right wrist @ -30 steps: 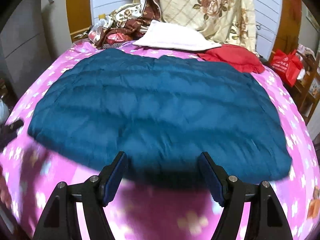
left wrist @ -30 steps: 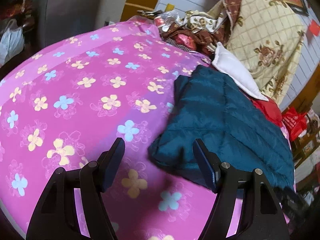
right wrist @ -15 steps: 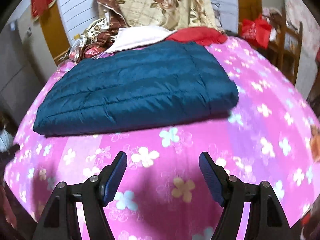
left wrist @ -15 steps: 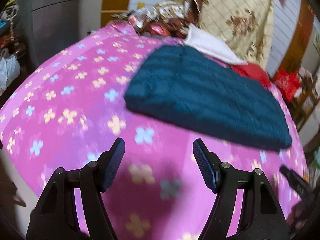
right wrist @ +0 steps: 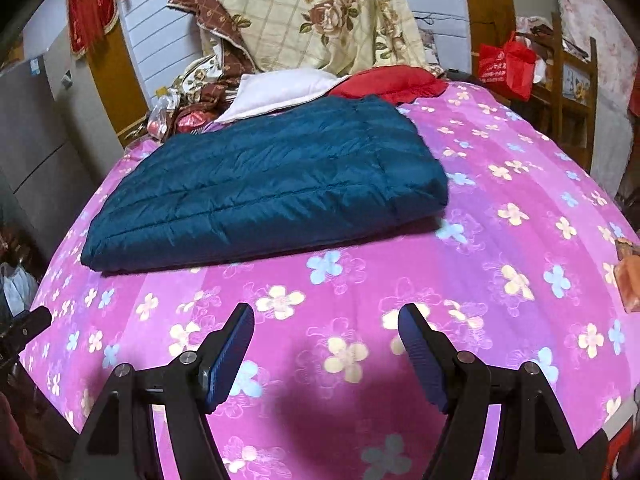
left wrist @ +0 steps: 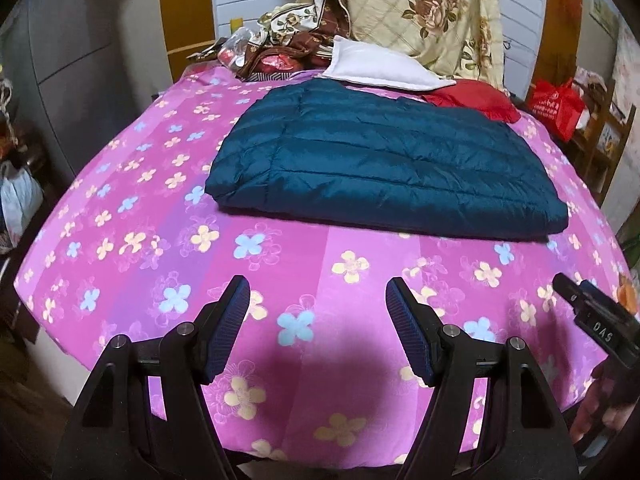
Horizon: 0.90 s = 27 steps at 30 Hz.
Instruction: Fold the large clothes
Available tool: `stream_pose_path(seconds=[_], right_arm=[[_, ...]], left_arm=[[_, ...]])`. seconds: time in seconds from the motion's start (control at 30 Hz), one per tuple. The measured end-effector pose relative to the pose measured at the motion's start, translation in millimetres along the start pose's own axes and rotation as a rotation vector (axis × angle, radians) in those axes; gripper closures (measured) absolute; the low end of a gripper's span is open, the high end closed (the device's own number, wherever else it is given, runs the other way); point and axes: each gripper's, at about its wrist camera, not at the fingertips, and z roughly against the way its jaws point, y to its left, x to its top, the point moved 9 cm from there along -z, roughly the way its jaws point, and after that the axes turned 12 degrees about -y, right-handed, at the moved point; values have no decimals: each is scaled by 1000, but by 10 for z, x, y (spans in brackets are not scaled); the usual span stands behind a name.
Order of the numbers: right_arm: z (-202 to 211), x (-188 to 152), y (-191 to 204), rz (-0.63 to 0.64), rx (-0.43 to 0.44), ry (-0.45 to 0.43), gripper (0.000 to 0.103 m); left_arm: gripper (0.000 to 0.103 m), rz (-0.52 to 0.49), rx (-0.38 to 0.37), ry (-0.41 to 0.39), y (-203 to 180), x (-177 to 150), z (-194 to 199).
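Note:
A dark teal quilted down jacket (left wrist: 380,164) lies folded flat into a rectangle on the pink flowered bed sheet (left wrist: 280,280); it also shows in the right wrist view (right wrist: 272,184). My left gripper (left wrist: 318,292) is open and empty, held above the sheet well short of the jacket's near edge. My right gripper (right wrist: 326,320) is open and empty, also back from the jacket near the bed's front edge. The right gripper's body shows at the lower right of the left wrist view (left wrist: 596,320).
A white pillow (left wrist: 380,66), a red garment (left wrist: 476,100), a floral quilt (left wrist: 424,16) and bundled cloth (left wrist: 288,48) pile at the bed's head. A red bag (left wrist: 556,102) and wooden shelf stand at the right. A grey cabinet (left wrist: 68,60) stands at the left.
Both grippers have pulled back from the jacket toward the bed's front edge and away from it. The jacket lies folded and has not moved. Both grippers stay open.

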Motion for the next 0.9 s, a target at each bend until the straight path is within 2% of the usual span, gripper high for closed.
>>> stream_pose_path(seconds=[0.3, 0.9], right_arm=[[-38, -48, -232, -58, -8, 16, 31], [-229, -147, -285, -89, 28, 37, 31]], left_arm=[[32, -15, 11, 18, -49, -49, -38], [32, -24, 35, 85, 18, -227, -311]])
